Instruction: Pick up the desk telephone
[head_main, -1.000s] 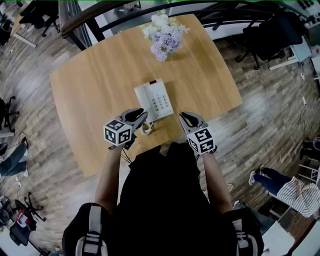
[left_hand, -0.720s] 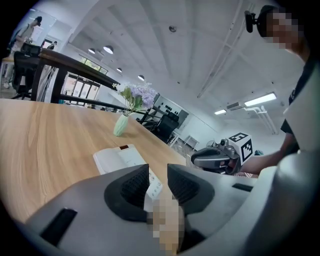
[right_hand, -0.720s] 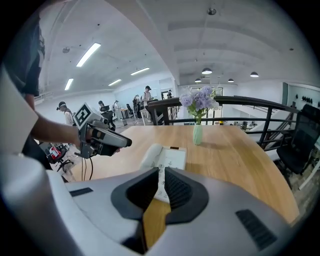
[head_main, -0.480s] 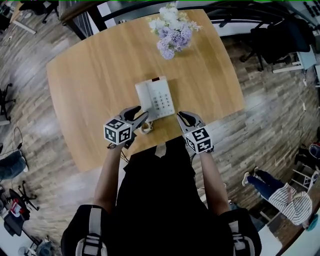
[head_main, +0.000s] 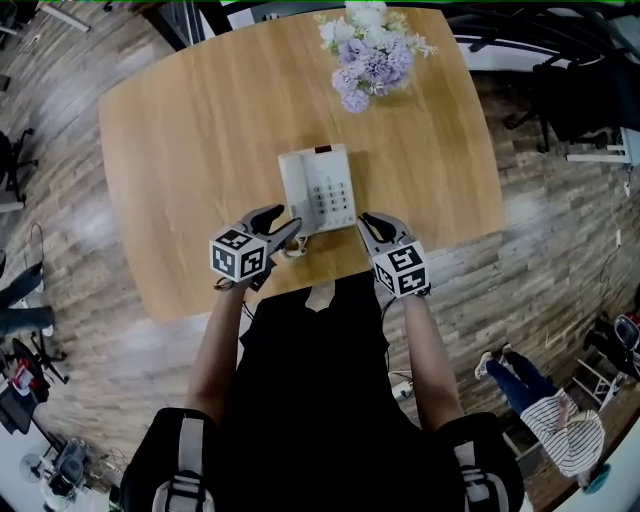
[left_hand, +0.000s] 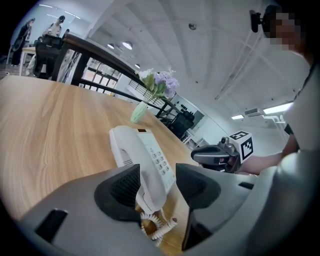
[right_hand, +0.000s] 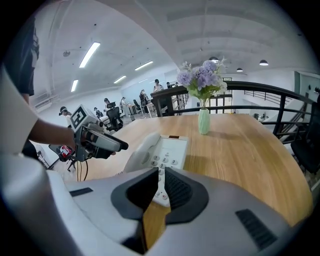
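Wood surface (head_main: 170, 140) in an open office, phone near its front edge at frame centre in the head view. Left gripper (head_main: 283, 222) sits at the lower left corner of the desk telephone (head_main: 325, 190). Its jaws are mid-opening, and its own view shows the near end of the handset (left_hand: 134, 155) between the pads. They aren't pressing on it as far as I can tell, so no grip yet. Coiled cord (left_hand: 159, 229) is bunched right under that end, just beside the lower jaw edge. Step in hand looks like lining up the grasp. I'd let the left jaws finish opening before dropping further, then centre the handset between both pads. Close on the plastic body, not the cord, since a pinched coil will likely slip or drag the base. Handset is smooth and rounded, so a square, even squeeze matters; an off-centre bite could roll it out of the cradle. Right gripper (head_main: 368, 222) is at the phone's lower right corner, jaws fully together with nothing between them. Only the keypad edge shows past the tips. If the whole set has to come up, it probably needs to open and take the base's right edge. Otherwise the base hangs off the cord. Flower vase (head_main: 372, 60) in the upper right sits well apart, no clearance issue.
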